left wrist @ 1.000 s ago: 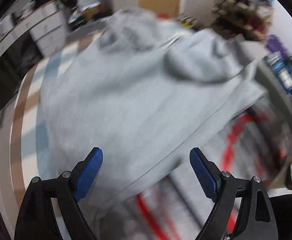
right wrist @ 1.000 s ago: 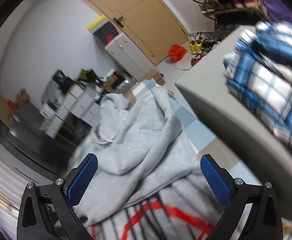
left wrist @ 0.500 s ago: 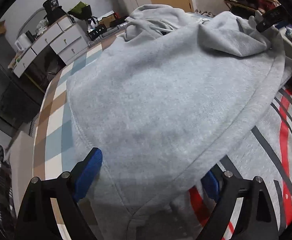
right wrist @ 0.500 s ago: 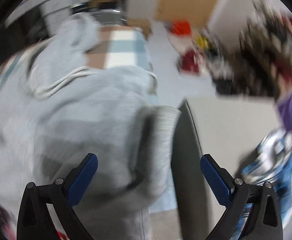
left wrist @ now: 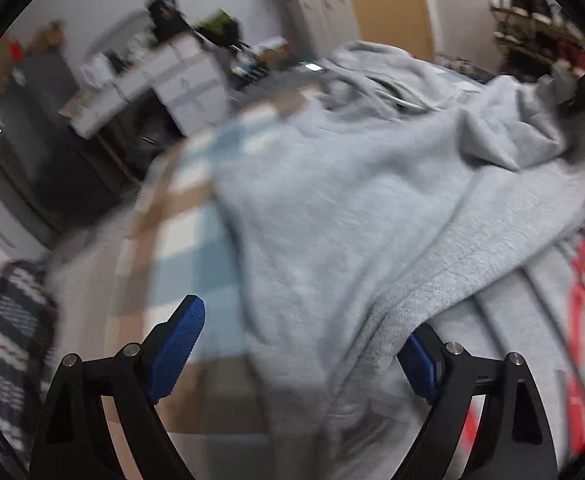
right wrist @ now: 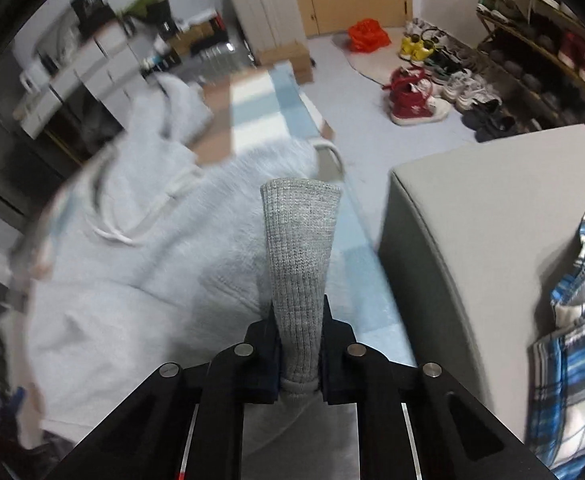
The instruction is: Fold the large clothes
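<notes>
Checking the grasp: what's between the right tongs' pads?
The hoodie's ribbed cuff. The right tongs have just closed and pinch it, with the cuff standing out past the pads; it shows in the right wrist view.

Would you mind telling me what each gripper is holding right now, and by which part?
The right gripper, whose jaws have just been closing, is clamped on the grey hoodie by its ribbed sleeve cuff. The left gripper is open and grips nothing, though hoodie fabric lies between its fingers.
</notes>
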Action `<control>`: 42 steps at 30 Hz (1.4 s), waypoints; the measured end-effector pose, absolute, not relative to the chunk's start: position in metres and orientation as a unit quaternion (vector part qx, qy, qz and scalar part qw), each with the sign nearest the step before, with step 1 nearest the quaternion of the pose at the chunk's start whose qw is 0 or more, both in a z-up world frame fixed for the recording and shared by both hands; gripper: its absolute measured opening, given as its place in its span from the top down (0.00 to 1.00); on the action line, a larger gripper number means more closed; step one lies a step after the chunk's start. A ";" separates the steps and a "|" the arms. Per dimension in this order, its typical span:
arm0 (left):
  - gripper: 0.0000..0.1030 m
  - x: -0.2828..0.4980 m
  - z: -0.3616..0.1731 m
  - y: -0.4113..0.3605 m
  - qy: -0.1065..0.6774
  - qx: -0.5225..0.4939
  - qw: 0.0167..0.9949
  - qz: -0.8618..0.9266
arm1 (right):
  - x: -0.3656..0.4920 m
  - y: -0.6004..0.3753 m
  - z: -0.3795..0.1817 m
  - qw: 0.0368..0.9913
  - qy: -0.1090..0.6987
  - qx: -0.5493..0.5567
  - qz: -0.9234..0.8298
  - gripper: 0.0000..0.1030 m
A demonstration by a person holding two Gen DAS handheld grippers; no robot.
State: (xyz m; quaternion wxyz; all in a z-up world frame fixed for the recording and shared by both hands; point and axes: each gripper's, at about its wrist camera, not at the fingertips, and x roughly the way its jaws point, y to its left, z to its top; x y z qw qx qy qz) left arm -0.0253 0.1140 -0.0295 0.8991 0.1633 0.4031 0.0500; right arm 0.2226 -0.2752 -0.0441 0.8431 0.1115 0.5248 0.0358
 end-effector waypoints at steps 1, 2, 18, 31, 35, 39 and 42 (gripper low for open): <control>0.15 -0.022 -0.028 0.120 0.392 0.168 0.901 0.072 | 0.218 -0.274 -0.036 0.846 0.515 0.130 0.047 0.88; 0.15 -0.019 -0.027 0.129 0.393 0.154 0.903 0.082 | 0.214 -0.273 -0.027 0.849 0.502 0.152 0.060 0.88; 0.15 -0.034 -0.006 0.146 0.404 0.023 0.910 -0.087 | 0.148 -0.265 -0.061 0.823 0.554 0.108 0.066 0.36; 0.15 -0.010 -0.022 0.154 0.436 -0.032 0.895 -0.084 | 0.215 -0.147 -0.041 0.816 0.483 -0.277 0.157 0.07; 0.15 -0.006 -0.029 0.155 0.441 -0.029 0.894 -0.072 | 0.239 -0.131 -0.093 0.761 0.524 -0.334 0.185 0.12; 0.15 -0.004 -0.035 0.147 0.448 -0.011 0.891 -0.076 | 0.248 -0.145 -0.097 0.743 0.567 -0.263 0.238 0.64; 0.15 -0.003 -0.037 0.139 0.442 0.017 0.894 -0.067 | 0.244 -0.154 -0.085 0.756 0.559 -0.237 0.245 0.85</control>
